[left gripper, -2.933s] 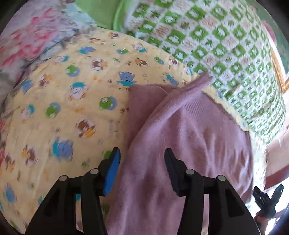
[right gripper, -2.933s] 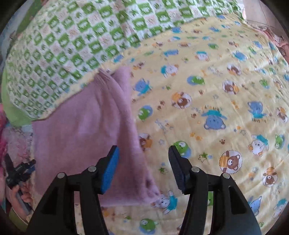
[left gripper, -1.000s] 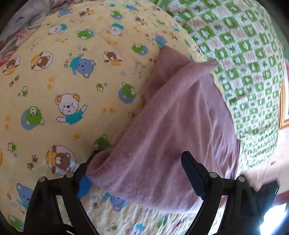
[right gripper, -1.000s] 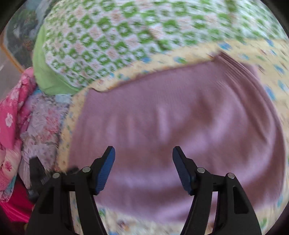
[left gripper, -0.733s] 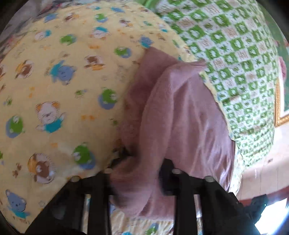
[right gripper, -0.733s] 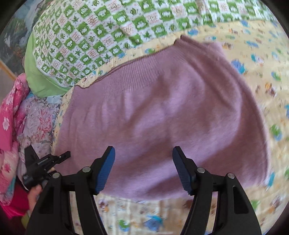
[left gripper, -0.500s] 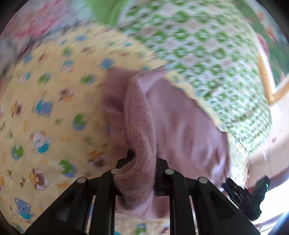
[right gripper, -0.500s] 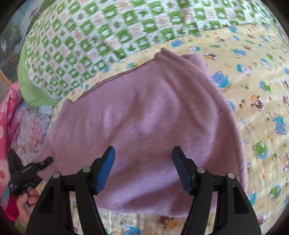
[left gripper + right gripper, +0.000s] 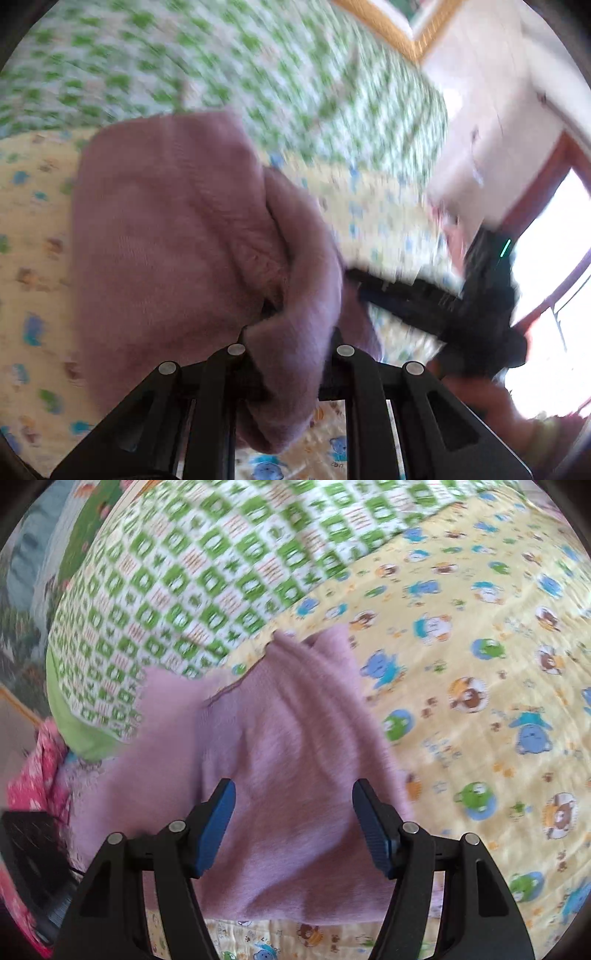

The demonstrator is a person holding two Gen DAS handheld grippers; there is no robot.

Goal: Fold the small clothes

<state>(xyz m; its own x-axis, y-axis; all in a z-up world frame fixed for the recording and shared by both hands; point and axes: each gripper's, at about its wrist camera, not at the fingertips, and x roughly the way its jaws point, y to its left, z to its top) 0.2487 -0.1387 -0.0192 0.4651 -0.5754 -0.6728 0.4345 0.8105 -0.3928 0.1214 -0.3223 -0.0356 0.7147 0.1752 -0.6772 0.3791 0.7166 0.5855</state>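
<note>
Gripping a bunched edge of the purple knit garment (image 9: 166, 229), the left gripper (image 9: 291, 354) is clenched on its fabric above the yellow animal-print sheet (image 9: 480, 664); the right gripper (image 9: 291, 827) hovers with jaws released over the spread part. Soft, light and limp, the knit should drape and slide, so hems or corners look the best places to hold.

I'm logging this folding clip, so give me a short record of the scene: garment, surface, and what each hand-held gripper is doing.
garment: mauve knit garment, partly folded over itself
surface: yellow cartoon-bear sheet, beside a green checked quilt
left hand-held gripper: closed on a bunched edge of the garment, lifting it
right hand-held gripper: open above the garment, nothing between its pads
image quality: left view blurred
</note>
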